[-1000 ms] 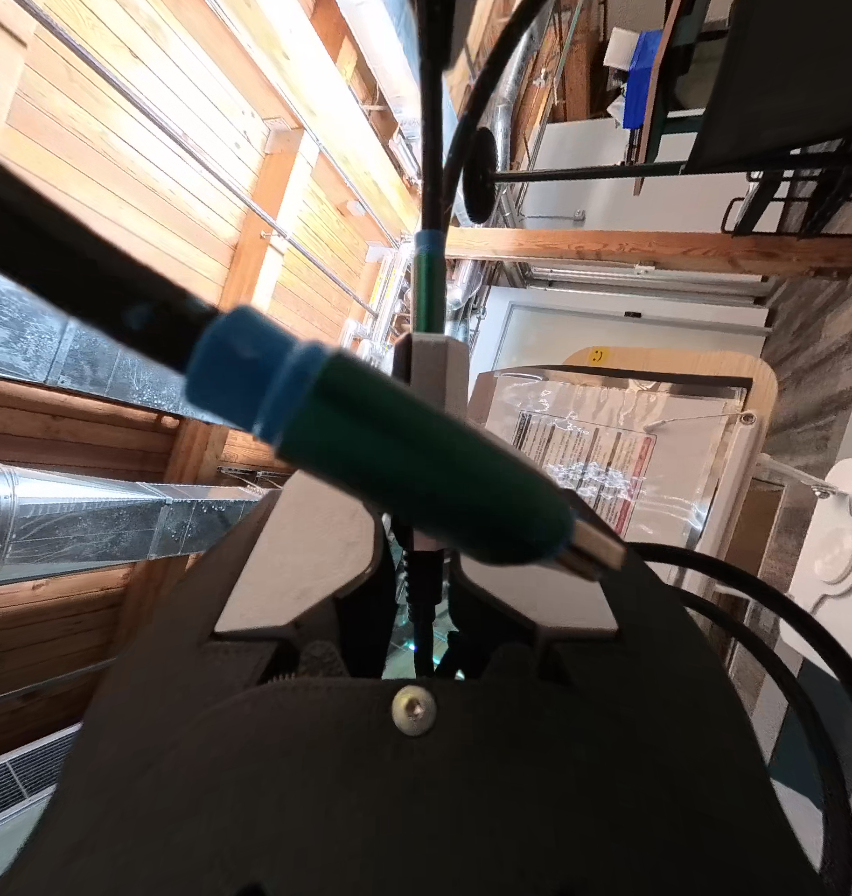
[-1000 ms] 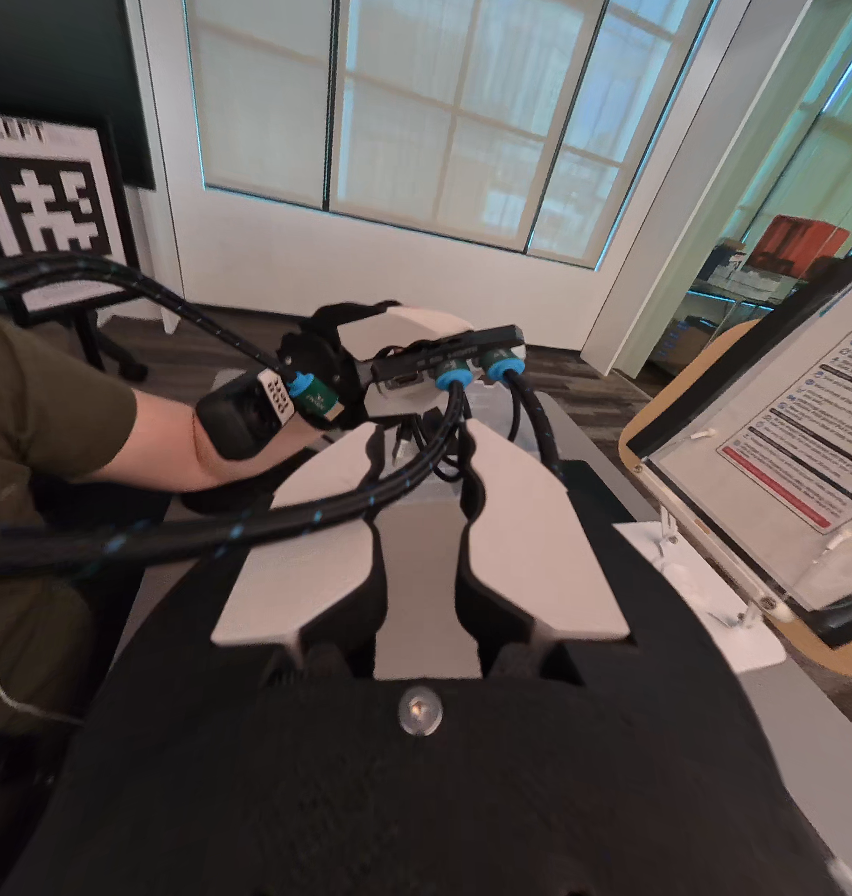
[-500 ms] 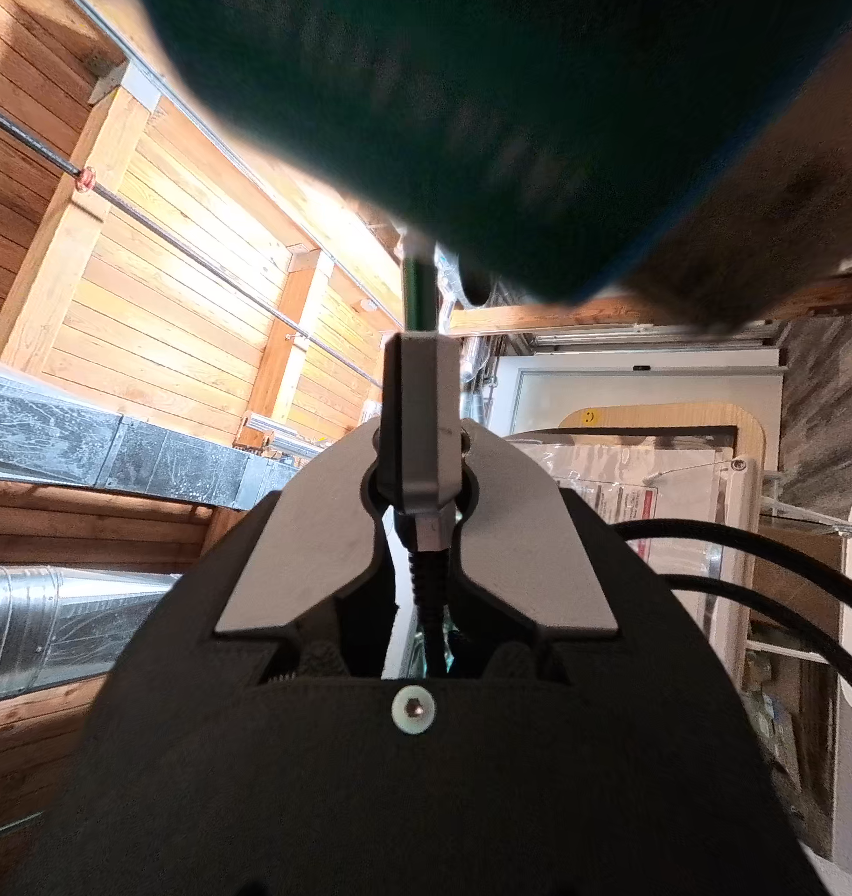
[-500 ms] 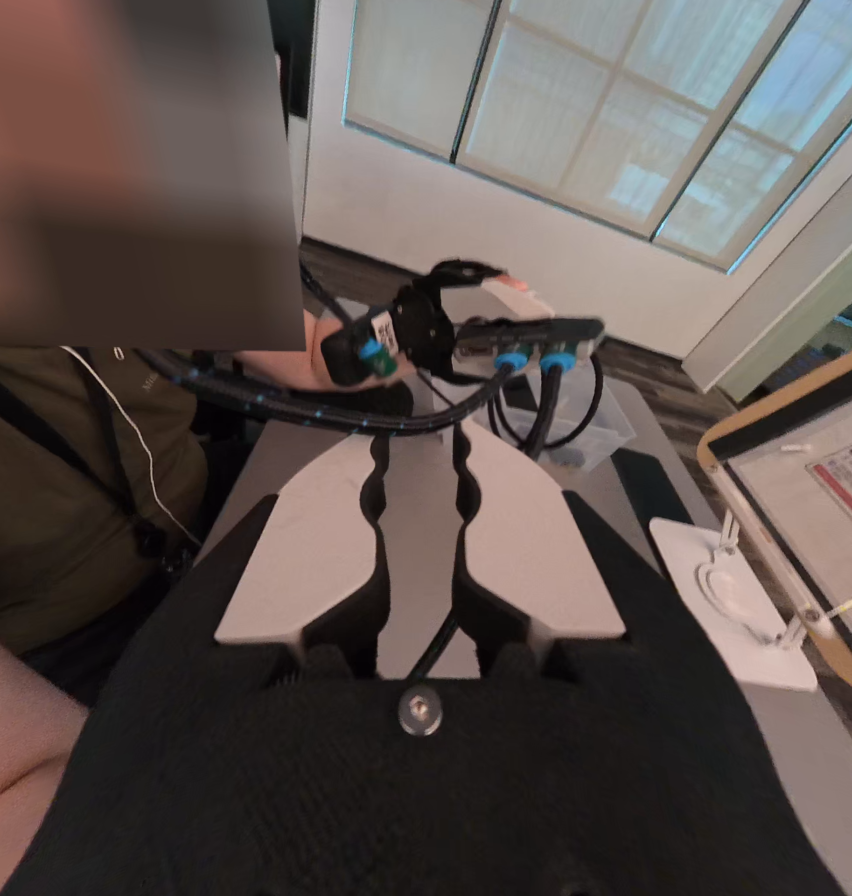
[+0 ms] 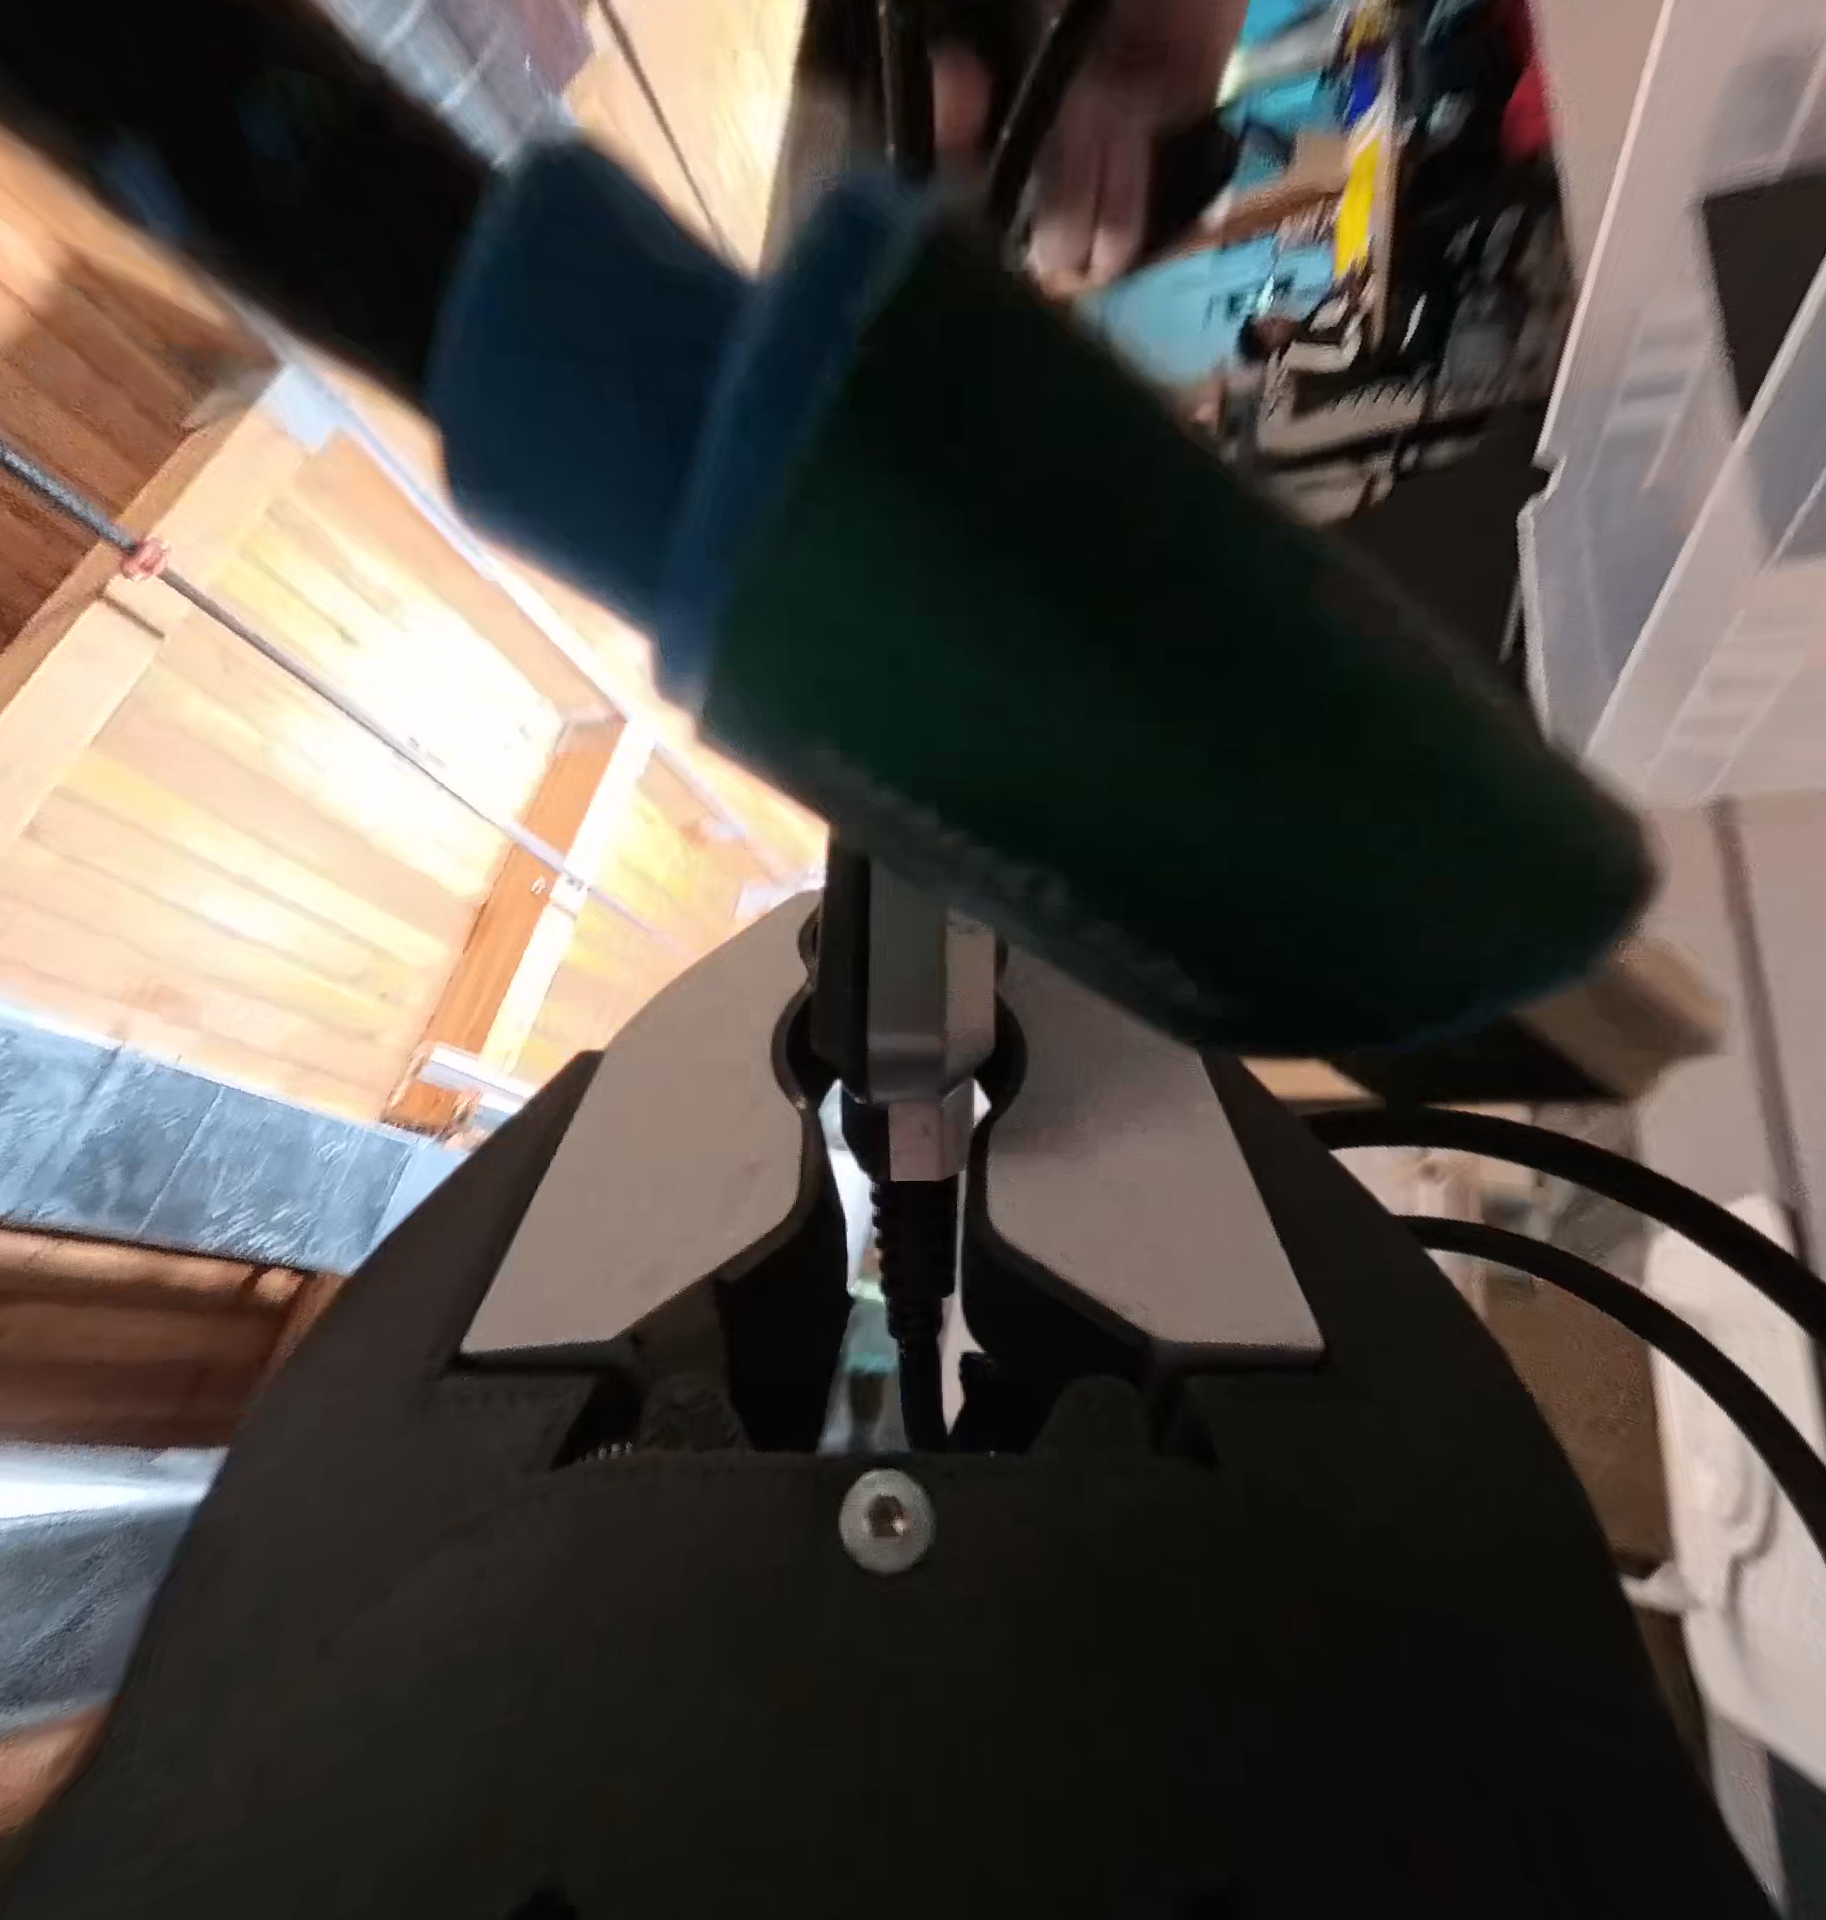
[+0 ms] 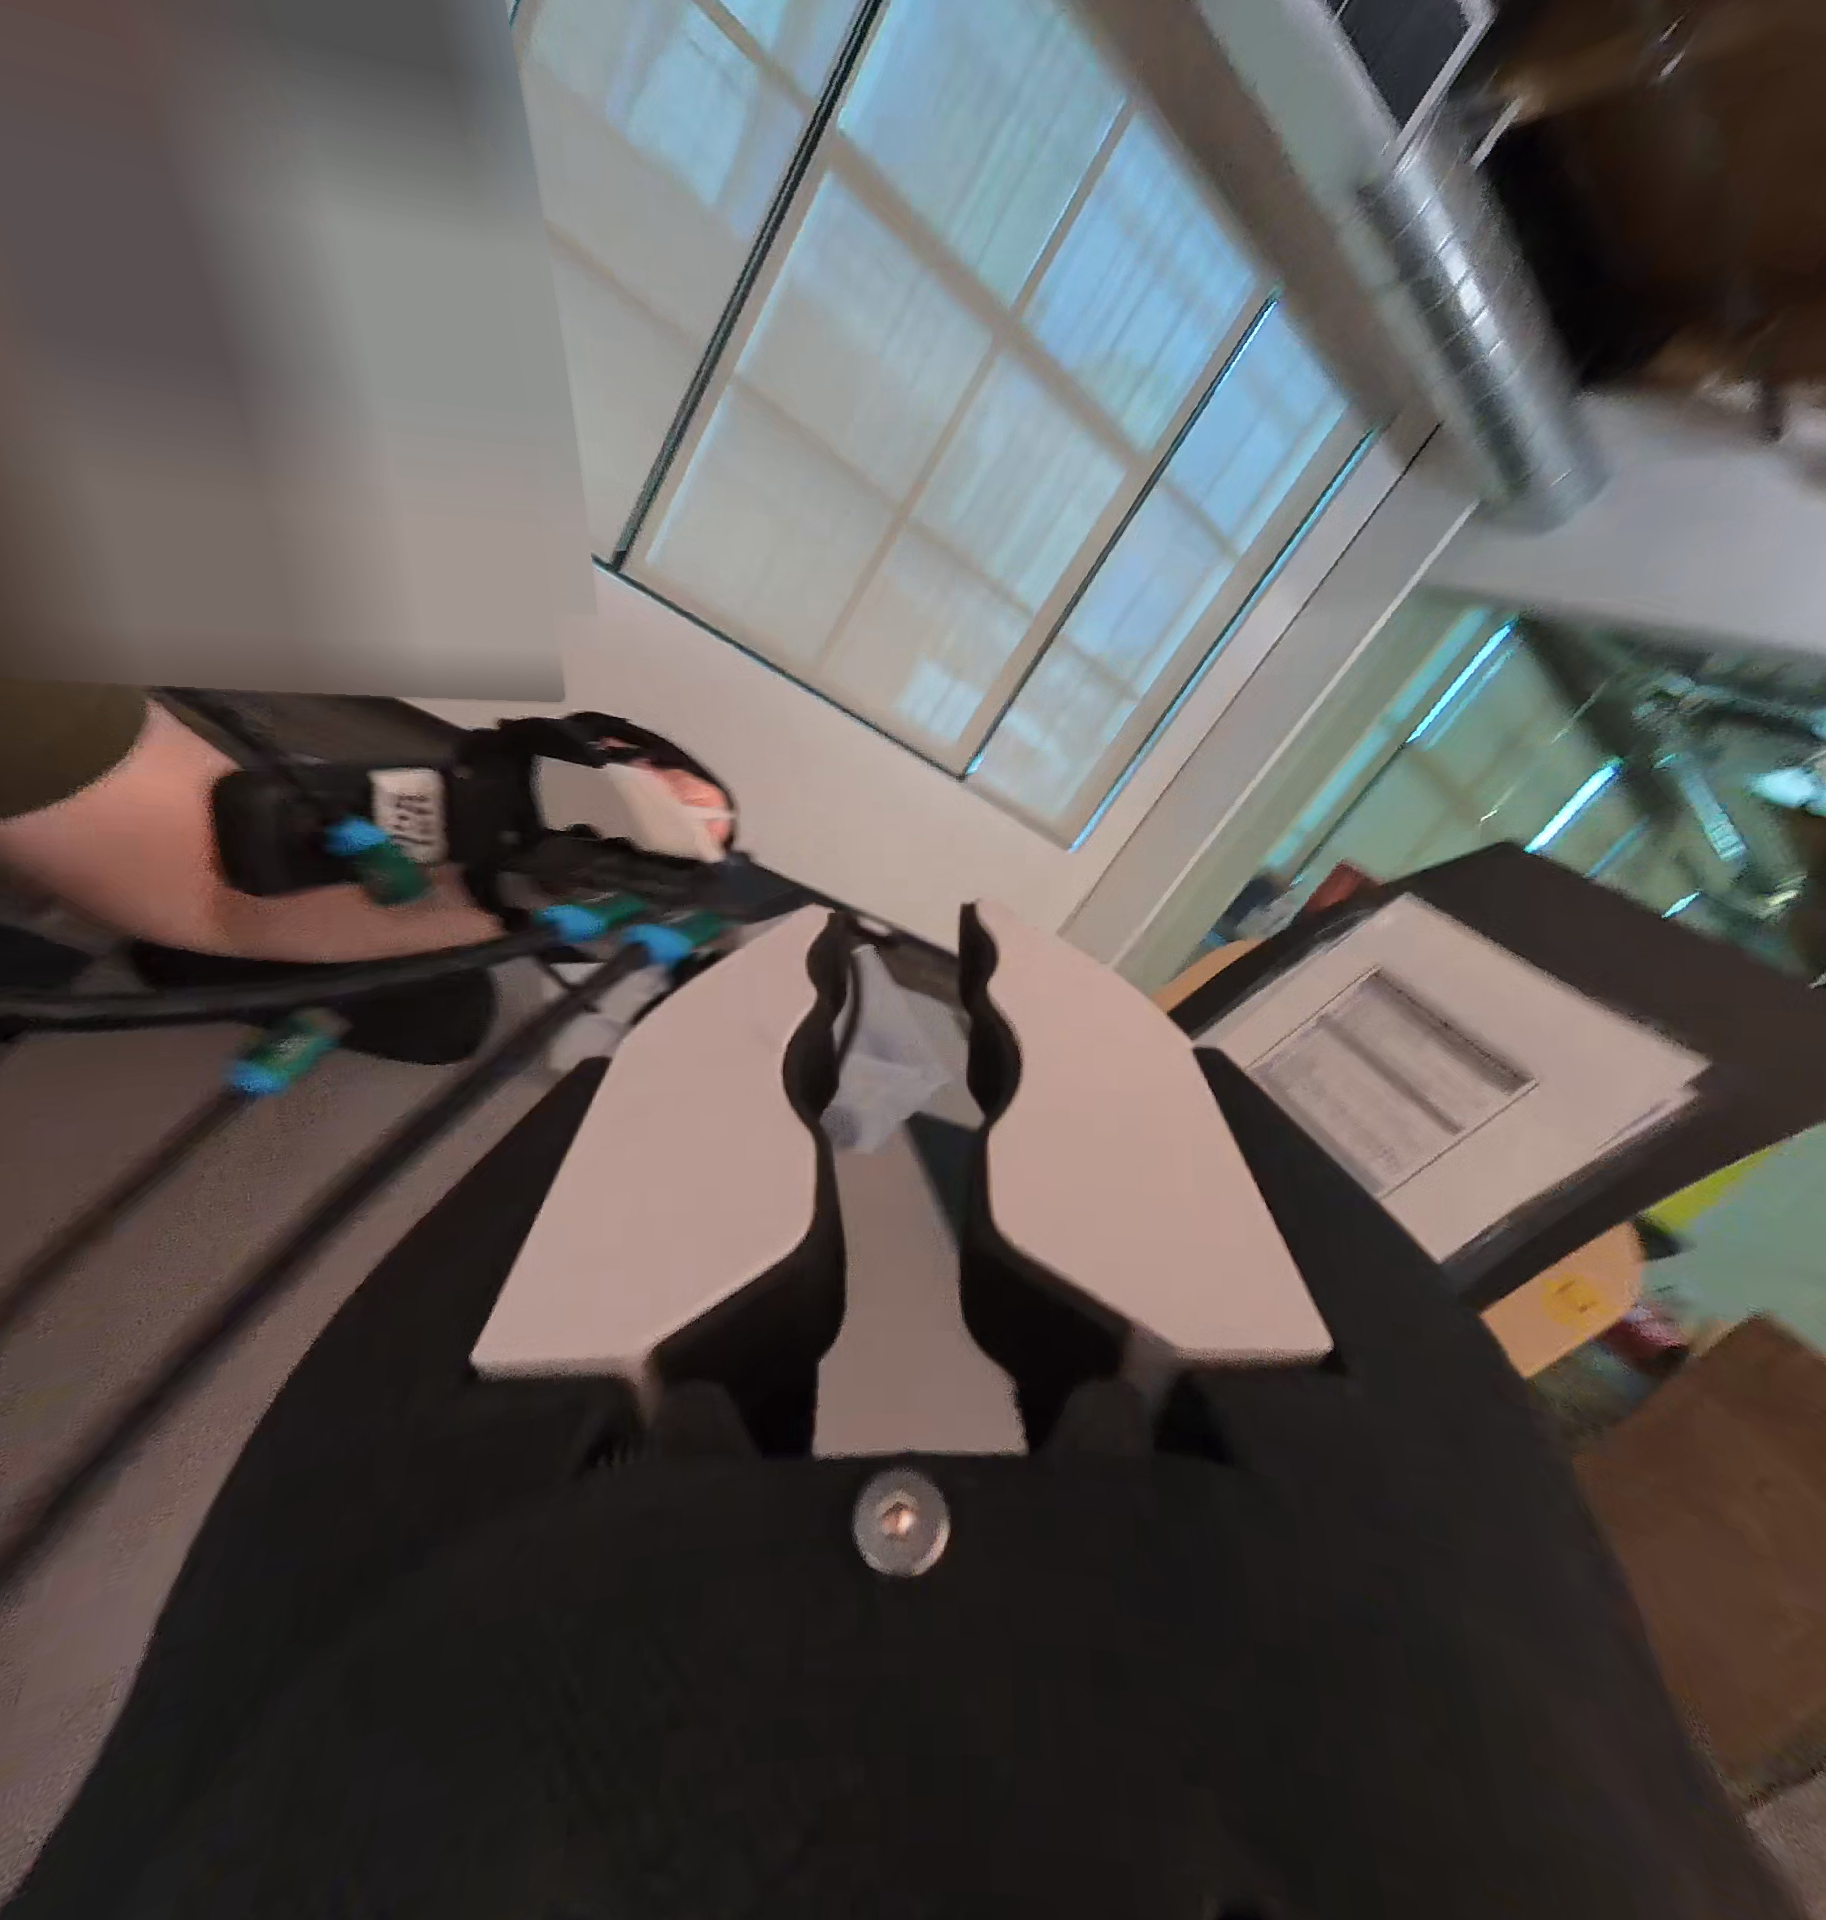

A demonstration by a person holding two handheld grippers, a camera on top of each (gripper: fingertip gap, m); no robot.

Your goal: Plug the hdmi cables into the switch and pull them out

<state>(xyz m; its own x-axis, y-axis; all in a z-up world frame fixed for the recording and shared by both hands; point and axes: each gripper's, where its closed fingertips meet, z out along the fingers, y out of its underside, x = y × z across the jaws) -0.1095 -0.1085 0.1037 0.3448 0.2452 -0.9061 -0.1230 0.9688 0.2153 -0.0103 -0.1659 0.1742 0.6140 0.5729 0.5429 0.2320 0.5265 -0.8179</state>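
Right wrist view: fingers [image 6: 680, 1091] apart (empty).

Grey table [image 6: 98, 1164] showing in right wrist view, blurred. Loose HDMI plug [image 6: 283, 1056], green body with blue collar, lying flat on it near left edge. Two black cables [image 6: 296, 1174] trailing across surface toward lower left. Clear crumpled plastic piece [image 6: 888, 1070] sitting farther back; contact with tabletop unclear.

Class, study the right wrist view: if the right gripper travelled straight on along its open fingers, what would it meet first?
Probably the crumpled clear plastic seen in the gap of the right gripper, lying on the grey table. The HDMI switch sits off to the left of that line. Blur makes depth uncertain.
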